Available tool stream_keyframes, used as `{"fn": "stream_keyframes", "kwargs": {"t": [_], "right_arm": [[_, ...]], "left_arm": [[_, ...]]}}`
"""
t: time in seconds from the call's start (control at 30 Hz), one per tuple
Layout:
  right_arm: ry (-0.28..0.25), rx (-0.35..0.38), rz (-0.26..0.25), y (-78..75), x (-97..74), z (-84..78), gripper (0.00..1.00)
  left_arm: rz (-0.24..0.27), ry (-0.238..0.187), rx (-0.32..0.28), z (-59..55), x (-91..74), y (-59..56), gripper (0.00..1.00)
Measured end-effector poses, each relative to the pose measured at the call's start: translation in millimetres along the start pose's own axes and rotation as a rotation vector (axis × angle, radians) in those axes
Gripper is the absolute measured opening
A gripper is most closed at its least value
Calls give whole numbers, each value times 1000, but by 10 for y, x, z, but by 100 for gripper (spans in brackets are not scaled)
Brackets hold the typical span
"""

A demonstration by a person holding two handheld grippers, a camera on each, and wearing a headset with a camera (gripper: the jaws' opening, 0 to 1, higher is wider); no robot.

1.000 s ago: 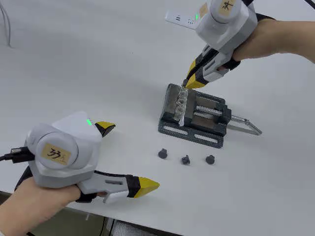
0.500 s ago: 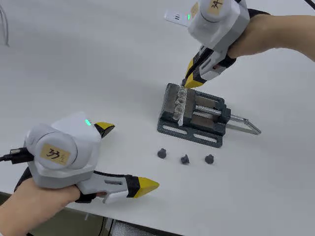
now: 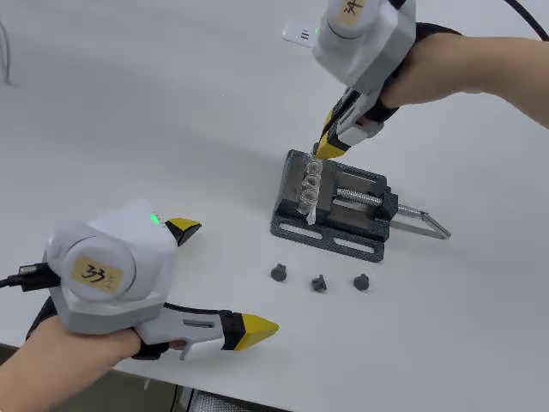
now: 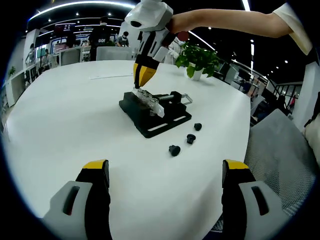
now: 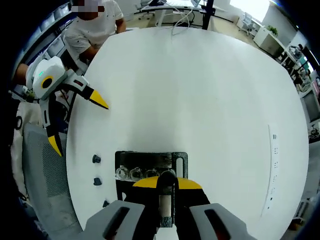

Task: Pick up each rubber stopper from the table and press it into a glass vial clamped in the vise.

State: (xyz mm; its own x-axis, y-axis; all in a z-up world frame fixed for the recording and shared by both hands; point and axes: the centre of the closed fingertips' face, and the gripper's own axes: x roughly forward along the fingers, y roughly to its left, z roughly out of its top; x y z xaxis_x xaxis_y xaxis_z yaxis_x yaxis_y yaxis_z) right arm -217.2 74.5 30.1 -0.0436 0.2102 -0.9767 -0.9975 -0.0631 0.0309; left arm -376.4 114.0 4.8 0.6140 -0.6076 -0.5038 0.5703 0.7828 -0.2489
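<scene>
A dark vise (image 3: 343, 225) clamps a row of glass vials (image 3: 309, 187) on the white table. My right gripper (image 3: 326, 152) hangs over the far end of that row, shut on a dark rubber stopper (image 5: 167, 176) right above the end vial. The other vials (image 5: 135, 173) stand open-mouthed beside it. Three loose stoppers (image 3: 278, 273) (image 3: 318, 282) (image 3: 361, 281) lie in a line in front of the vise. My left gripper (image 3: 221, 276) rests low at the near left, open and holding nothing. From the left gripper view (image 4: 165, 167) the stoppers (image 4: 174, 149) and vise (image 4: 155, 112) lie ahead.
A white power strip (image 3: 300, 34) lies at the back beyond the vise. The vise handle (image 3: 425, 225) sticks out to the right. The table's near edge (image 3: 343, 403) runs just below my left gripper. A potted plant (image 4: 200, 60) stands far off.
My right hand has tilted a little more upright while the tips stay over the far end of the vial row. The left gripper has kept still; the camera has shifted slightly.
</scene>
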Motion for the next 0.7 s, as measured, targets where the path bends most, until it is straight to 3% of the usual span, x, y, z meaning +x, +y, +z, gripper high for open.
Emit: {"fn": "stream_keyframes", "kwargs": {"t": [0.33,0.47,0.7], "right_arm": [[-26,178,8,-30,2,0,6],[-23,184,6,-15,12,14,6],[-24,101,11,-9,5,12,7]], "left_arm": [[-3,3,-5,-22,4,5,93],[-5,3,-6,-32,3,5,93],[0,-1,-10,-26,-5,18,92]]}}
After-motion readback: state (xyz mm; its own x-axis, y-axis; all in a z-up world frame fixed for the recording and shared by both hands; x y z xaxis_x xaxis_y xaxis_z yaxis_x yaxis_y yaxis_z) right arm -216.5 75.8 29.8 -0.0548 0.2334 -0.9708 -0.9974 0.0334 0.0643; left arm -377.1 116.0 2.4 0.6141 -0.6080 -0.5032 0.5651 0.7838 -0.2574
